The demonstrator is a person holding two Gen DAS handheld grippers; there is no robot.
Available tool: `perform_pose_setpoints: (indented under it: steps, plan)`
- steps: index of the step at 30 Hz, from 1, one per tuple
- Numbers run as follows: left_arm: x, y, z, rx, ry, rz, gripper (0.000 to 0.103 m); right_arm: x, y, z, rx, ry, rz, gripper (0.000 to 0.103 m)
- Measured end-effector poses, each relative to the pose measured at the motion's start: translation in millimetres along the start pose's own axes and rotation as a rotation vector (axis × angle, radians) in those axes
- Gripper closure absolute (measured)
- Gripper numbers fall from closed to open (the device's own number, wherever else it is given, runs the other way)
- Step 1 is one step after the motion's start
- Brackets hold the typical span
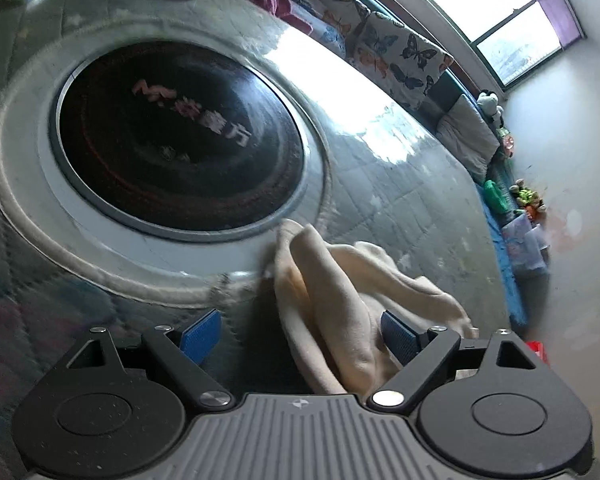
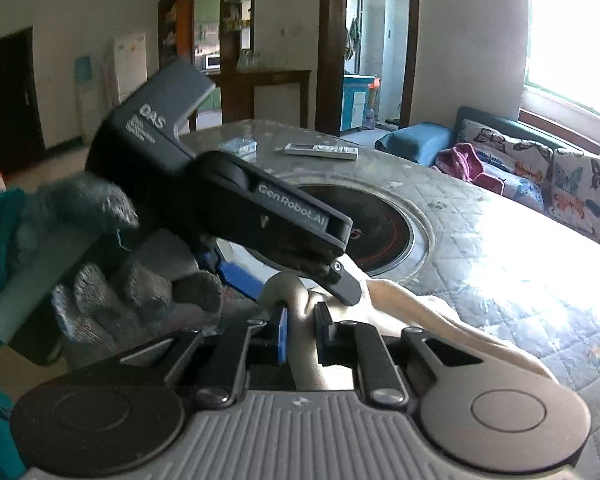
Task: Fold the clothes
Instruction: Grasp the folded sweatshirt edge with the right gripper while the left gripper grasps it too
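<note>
Cream garment (image 1: 340, 300), bunched in soft folds, lying on quilted grey table cover (image 1: 400, 200) near its front edge, just beside round dark cooktop (image 1: 180, 136) set into table centre. Left gripper (image 1: 304, 332) spread wide, blue pads (image 1: 202, 334) well apart; cloth rising between them, nearer the right-side pad, neither pad seen pressing on it. In right wrist view, right gripper (image 2: 302, 330) closed down to a narrow gap, a thin ridge of the garment (image 2: 300, 344) pinched between its blue pad (image 2: 282, 334) and the opposite black finger. Rest of garment trailing off to the right across the cover, one long fold lit by window light. Left gripper (image 2: 288, 276) also seen from right wrist view, angled downward over the cloth just ahead of the right gripper, held by gloved hand (image 2: 100, 264) in grey knit with teal sleeve at frame edge. White remote (image 2: 321, 151) lying at far side of table, well apart from the garment. Butterfly-print cushions (image 2: 540, 176) along bench under bright window (image 1: 500, 8). Left wrist view motion-blurred at table surface; cooktop lettering not legible.
</note>
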State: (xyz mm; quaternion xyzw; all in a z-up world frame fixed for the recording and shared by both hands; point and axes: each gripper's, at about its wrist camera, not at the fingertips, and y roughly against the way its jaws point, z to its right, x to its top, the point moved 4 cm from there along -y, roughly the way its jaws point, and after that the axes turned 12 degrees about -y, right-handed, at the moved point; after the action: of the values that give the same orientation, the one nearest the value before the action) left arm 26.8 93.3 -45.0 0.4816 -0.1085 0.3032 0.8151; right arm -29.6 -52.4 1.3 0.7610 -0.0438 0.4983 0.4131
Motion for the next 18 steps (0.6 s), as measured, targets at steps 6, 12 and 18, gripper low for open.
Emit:
perform_pose_setpoints:
  steps: [6, 12, 18]
  plan:
    - [-4.4, -12.0, 3.7, -0.086, 0.074, -0.035, 0.059, -2.8, 1.7, 0.7, 0.034, -0.012, 0.015, 0.091]
    - [-8.6, -16.6, 2.7, -0.080, 0.059, -0.034, 0.083, -11.3, 5.1, 11.0, 0.040, -0.058, 0.001, 0.086]
    - [-9.3, -14.1, 10.2, -0.030, -0.042, -0.020, 0.083, -18.5, 24.5, 71.5, -0.112, -0.210, 0.032, 0.079]
